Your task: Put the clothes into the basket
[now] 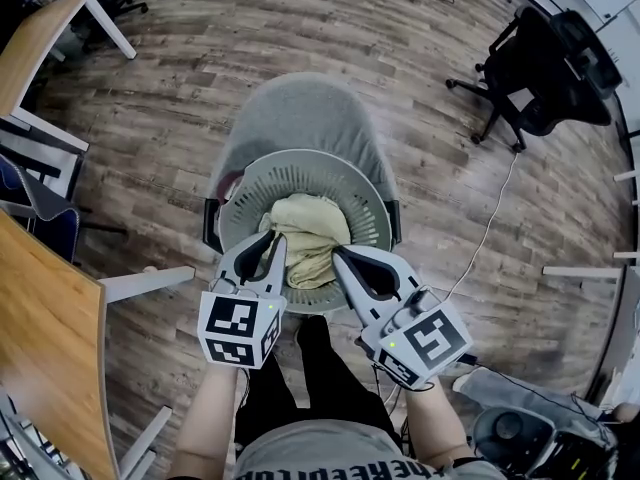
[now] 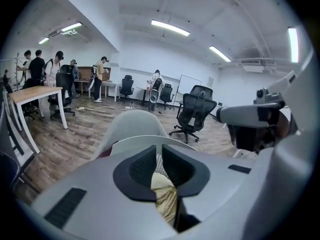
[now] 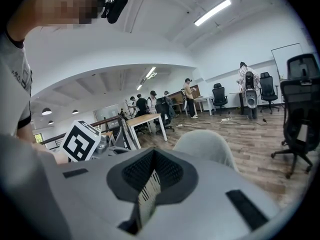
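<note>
A round grey slatted basket (image 1: 300,158) stands on a grey chair (image 1: 300,108). A pale yellow cloth (image 1: 312,238) lies bunched inside it. My left gripper (image 1: 277,240) reaches over the near left rim, its tips at the cloth's left edge, jaws drawn nearly together. In the left gripper view, the left gripper (image 2: 156,149) shows only a thin slit. The yellow cloth (image 2: 165,196) shows below the pads, and I see no fabric pinched. My right gripper (image 1: 338,256) hovers at the cloth's right side, shut and empty. In the right gripper view, basket slats (image 3: 146,194) show under the right gripper (image 3: 152,154).
A wooden table (image 1: 40,348) runs along my left, and another desk (image 1: 35,38) stands at the far left. A black office chair (image 1: 540,68) is at the far right, with a cable (image 1: 490,228) on the floor. Several people (image 2: 45,69) stand far off.
</note>
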Motion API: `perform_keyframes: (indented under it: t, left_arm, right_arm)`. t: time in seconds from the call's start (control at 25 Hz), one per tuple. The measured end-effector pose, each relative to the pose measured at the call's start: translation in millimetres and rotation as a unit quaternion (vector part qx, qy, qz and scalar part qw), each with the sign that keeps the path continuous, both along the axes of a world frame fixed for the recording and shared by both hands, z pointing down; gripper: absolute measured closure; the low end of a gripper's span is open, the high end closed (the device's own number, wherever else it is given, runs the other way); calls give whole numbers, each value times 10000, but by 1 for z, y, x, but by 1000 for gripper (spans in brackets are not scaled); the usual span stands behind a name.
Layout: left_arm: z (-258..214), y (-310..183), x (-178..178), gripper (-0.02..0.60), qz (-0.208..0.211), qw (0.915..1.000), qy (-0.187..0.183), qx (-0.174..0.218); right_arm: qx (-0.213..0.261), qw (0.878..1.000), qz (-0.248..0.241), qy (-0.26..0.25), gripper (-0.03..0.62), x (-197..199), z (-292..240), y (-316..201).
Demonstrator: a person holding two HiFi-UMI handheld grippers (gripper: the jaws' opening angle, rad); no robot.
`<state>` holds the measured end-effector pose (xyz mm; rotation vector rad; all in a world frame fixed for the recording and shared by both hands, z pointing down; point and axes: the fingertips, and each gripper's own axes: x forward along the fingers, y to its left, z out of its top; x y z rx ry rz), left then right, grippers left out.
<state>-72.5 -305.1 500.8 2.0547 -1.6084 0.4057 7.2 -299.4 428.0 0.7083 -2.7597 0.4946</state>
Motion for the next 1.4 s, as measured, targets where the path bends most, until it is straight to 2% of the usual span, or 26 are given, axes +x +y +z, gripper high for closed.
perform_keyframes:
  t: [0.2,0.44,0.72,1.4]
  left_arm:
    - [-15,8,0,566,151,9997,89,173]
    - [-37,23,-2,569,445,9976,381,363]
    - [-69,33,8,569,874,9946,276,491]
    - [-143,87,15,569,1654,9778,199,1275]
  right_arm:
    - [74,10000,65,-14,585,-4,-4,10]
    - [222,9994,258,-66,585,-17,-14,28]
    - [376,9979,508,-130,585,-13,-42,41]
    - [1072,9889,1026,-119,585,-19,-95,96]
